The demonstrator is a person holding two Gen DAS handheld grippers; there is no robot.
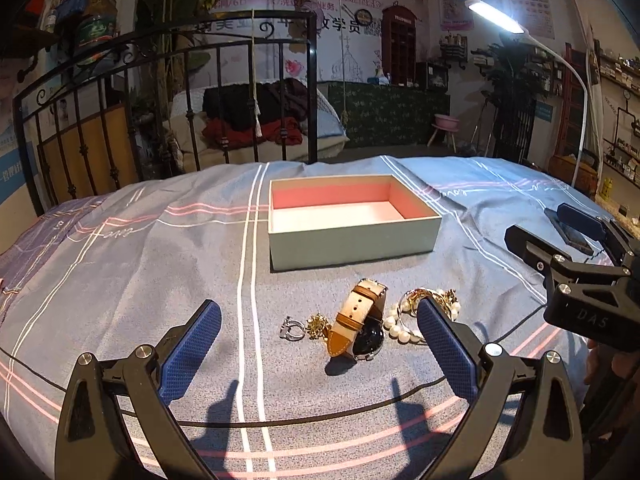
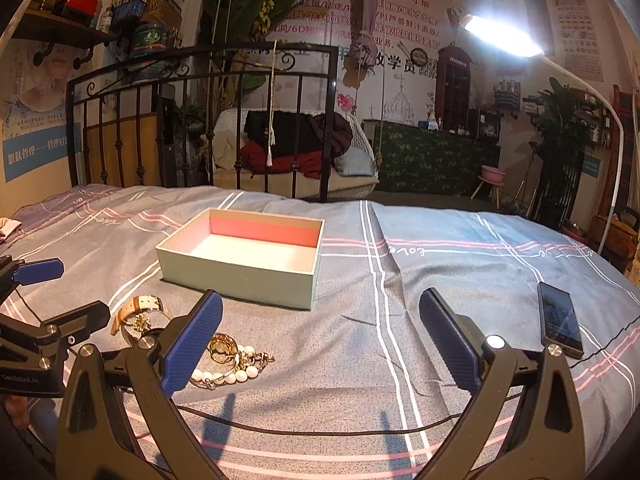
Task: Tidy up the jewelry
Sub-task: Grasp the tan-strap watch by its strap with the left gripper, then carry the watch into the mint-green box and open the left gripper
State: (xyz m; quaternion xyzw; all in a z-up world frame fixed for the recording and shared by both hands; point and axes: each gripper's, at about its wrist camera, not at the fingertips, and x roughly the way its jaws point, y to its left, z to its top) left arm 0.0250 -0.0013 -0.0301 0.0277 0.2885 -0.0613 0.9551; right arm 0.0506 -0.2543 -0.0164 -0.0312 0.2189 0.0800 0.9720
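An open pale-green box (image 1: 352,236) with a pink inside stands empty on the bed; it also shows in the right wrist view (image 2: 240,272). In front of it lie a watch with a tan strap (image 1: 358,320), a silver ring (image 1: 293,328), a small gold piece (image 1: 318,326) and a pearl bracelet with gold parts (image 1: 404,320). The pearl bracelet (image 2: 228,372) and the watch (image 2: 136,310) also show in the right wrist view. My left gripper (image 1: 320,344) is open, hovering just before the watch. My right gripper (image 2: 320,336) is open and empty, to the right of the jewelry.
The bed has a grey-blue sheet (image 1: 160,260) with pink and white lines. A dark phone (image 2: 558,324) lies on the bed at the right. A black iron bed frame (image 1: 160,100) stands behind. A white lamp arm (image 2: 616,160) rises at the right edge.
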